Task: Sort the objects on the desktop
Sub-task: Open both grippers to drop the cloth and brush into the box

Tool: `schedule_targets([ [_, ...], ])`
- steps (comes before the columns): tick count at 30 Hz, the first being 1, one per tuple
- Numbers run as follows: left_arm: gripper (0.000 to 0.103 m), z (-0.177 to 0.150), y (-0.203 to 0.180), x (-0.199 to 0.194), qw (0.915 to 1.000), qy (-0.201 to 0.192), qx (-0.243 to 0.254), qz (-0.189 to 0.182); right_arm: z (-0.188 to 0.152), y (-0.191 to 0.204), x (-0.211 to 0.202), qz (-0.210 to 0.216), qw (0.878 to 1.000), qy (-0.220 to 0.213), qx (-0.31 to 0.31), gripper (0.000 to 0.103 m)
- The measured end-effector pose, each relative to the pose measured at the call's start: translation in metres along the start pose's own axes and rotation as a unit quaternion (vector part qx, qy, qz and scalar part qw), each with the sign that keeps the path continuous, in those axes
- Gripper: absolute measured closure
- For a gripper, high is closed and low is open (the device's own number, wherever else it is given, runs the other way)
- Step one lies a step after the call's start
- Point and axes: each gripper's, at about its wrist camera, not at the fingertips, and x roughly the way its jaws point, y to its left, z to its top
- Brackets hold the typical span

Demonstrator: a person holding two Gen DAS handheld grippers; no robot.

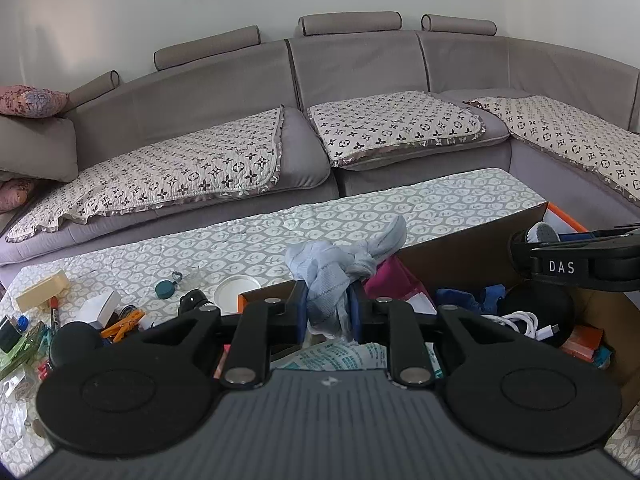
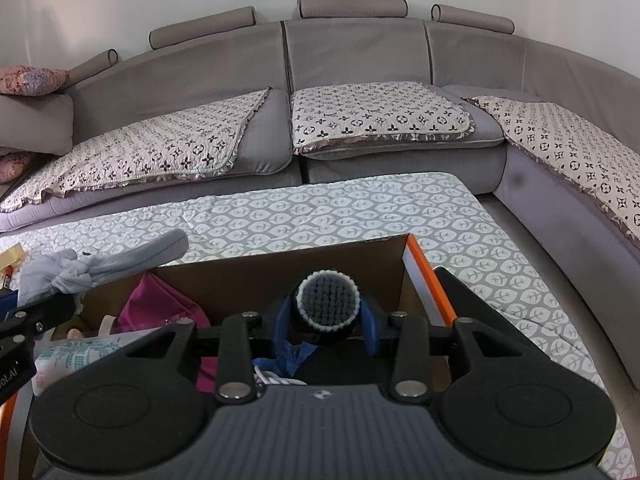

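Clutter [image 1: 60, 320] of pegs, small boxes and a white lid lies on the leaf-print tablecloth [image 1: 360, 200], left of the cardboard box [image 1: 472, 248]. Knotted pale-blue cloth [image 1: 332, 276], soft ribbed knit, hangs over the box's left end, pinched between the left gripper's [image 1: 328, 312] blue pads. Round black brush [image 2: 329, 306], grey bristles ringed white, sits above the box interior, clamped in the right gripper [image 2: 326, 324].

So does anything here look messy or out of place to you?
Mostly the left end of the table: small items lie scattered there, among them an orange clothespin, a white lid and a teal cap. The cardboard box holds a jumbled heap. Nothing looks spilled or broken.
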Motion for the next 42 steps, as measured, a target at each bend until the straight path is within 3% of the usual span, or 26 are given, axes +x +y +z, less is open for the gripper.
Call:
schedule_targets([
  [13,0.071,0.0,-0.002,-0.001,1.0,-0.002,-0.001,-0.001,0.0,-0.003,-0.001,-0.004,1.0,-0.001,0.007,0.068],
  [15,0.063,0.0,-0.002,-0.002,1.0,-0.007,-0.001,-0.001,0.0,-0.003,-0.002,-0.004,1.0,-0.003,0.008,0.068],
  [17,0.042,0.001,-0.001,-0.004,0.9999,-0.015,-0.003,-0.001,0.0,-0.004,-0.003,-0.004,1.0,-0.004,0.01,0.068],
  [21,0.019,0.002,-0.001,-0.008,0.9995,-0.03,-0.007,0.004,0.0,-0.006,-0.003,-0.002,1.0,-0.005,0.014,0.064],
  [22,0.013,0.002,0.0,-0.008,0.9994,-0.032,-0.01,0.003,0.0,-0.006,-0.004,0.001,1.0,-0.006,0.015,0.06],
  [24,0.002,0.003,0.001,-0.009,0.9993,-0.036,-0.014,0.003,-0.001,-0.006,-0.005,0.002,1.0,-0.01,0.017,0.04],
  [25,0.0,0.003,0.001,-0.01,0.9991,-0.038,-0.016,0.004,-0.001,-0.005,-0.007,0.002,1.0,-0.013,0.018,0.033],
  [26,0.0,0.003,-0.001,-0.011,0.999,-0.04,-0.016,0.005,-0.001,-0.005,-0.008,0.004,1.0,-0.016,0.021,0.013],
  [27,0.0,0.003,-0.001,-0.011,0.9991,-0.04,-0.015,0.003,-0.001,-0.004,-0.01,0.009,1.0,-0.019,0.023,0.001],
  [42,0.0,0.005,0.005,-0.026,0.9988,-0.042,-0.026,0.007,0.003,-0.001,-0.033,-0.005,0.998,-0.043,0.041,0.0],
])
